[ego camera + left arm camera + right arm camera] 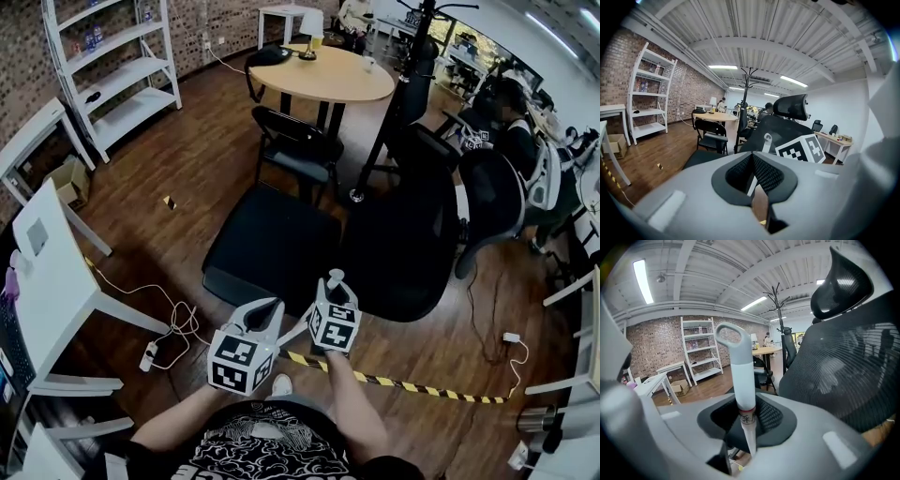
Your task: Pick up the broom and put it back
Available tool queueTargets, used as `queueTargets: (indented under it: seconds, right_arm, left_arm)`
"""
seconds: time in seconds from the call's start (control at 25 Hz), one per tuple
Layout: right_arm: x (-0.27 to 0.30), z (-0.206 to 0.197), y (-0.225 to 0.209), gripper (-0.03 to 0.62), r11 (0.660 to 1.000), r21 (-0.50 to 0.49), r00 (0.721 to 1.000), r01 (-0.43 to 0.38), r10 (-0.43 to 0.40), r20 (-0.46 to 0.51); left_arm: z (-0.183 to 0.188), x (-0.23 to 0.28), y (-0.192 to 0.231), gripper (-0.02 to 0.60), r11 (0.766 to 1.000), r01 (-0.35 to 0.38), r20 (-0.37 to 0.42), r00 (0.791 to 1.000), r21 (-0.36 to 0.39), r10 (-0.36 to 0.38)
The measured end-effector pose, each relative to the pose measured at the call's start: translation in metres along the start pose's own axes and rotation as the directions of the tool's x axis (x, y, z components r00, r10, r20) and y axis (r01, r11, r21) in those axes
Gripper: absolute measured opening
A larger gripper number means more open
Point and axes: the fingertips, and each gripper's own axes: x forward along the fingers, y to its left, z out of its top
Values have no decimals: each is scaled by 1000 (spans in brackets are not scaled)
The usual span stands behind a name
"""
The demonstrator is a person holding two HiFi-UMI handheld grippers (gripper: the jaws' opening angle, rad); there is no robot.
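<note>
- Nearest the lens in the head view are the person's black printed shirt (267, 450) and two forearms (178, 424). The forearms reach forward and converge, so the left tongs (266, 315) and right tongs (330, 294) sit just beside each other. They hang over the wooden floor (187, 187), at the near edge of a black office chair (403, 248).
- Same view: the broom (335, 277) shows as a grey looped handle end poking up past the right tongs. A slim white length of pole slants down between the two marker cubes. Its brush end is hidden beneath tongs and arms. Yellow-black tape (403, 384) crosses the floor to the right.
- Left gripper view: the left tongs' pads meet with nothing between them. Through the hollow under the pads a sliver of white pole shows beyond them. Above the tongs' body, the handle's loop rises beside the right tongs' marker cube.
- Right gripper view: the right tongs are clamped on the broom where the grey handle ends at a red band and the thinner white pole begins. The handle stands nearly upright, loop on top. The print on a small label below the band is too small to read. The chair's mesh back fills the right side, and a white shelf (701, 350) stands against brick at the left.
</note>
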Motion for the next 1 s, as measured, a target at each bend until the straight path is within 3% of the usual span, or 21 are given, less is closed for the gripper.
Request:
queueTargets:
  seconds: [0.4,1.0]
  right_arm:
    - [-58,2,26,94,1000,-16,998,7,-6,56]
    - [-177,65,85,94,996,-82,966,-22,42,256]
  left_arm:
    - [-7,-35,-9,5,999,34,33,999,-2,-33]
    - [-7,-87,-18,5,999,54,110,992,5,-54]
